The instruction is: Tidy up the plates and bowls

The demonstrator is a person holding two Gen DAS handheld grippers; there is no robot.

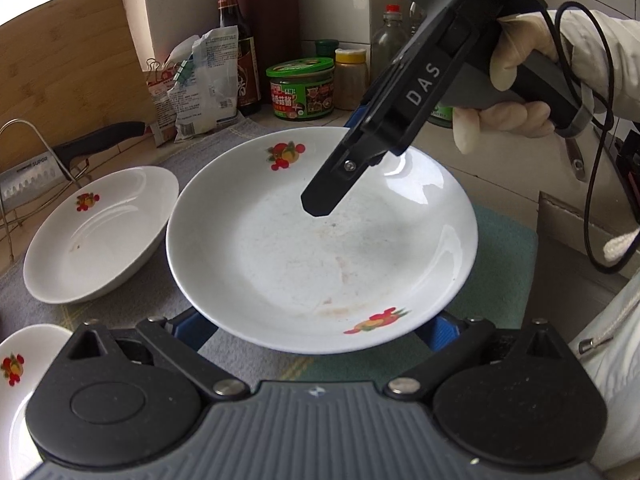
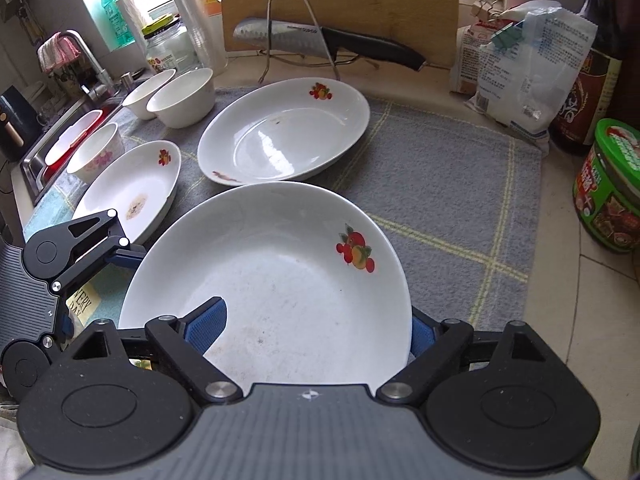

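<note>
A large white plate (image 1: 320,248) with fruit decals hangs between both grippers above the grey towel (image 2: 440,184). My left gripper (image 1: 316,332) has both blue fingers (image 1: 192,328) spread wide beneath the near rim, tips hidden under the plate. My right gripper (image 2: 316,328) grips the opposite rim, with one pad (image 2: 208,324) inside the plate and the other finger (image 2: 422,336) outside the rim. A gloved hand (image 1: 512,64) holds the right gripper (image 1: 332,168). A second decal plate (image 2: 284,132) and a third, stained plate (image 2: 132,192) lie on the towel.
Two white bowls (image 2: 182,96) and a pink-flowered bowl (image 2: 94,152) stand at the towel's far left beside the sink (image 2: 36,160). A knife (image 2: 320,40) rests on a wire rack before a cutting board (image 2: 340,4). Bags, a sauce bottle and a green jar (image 2: 612,184) line the right.
</note>
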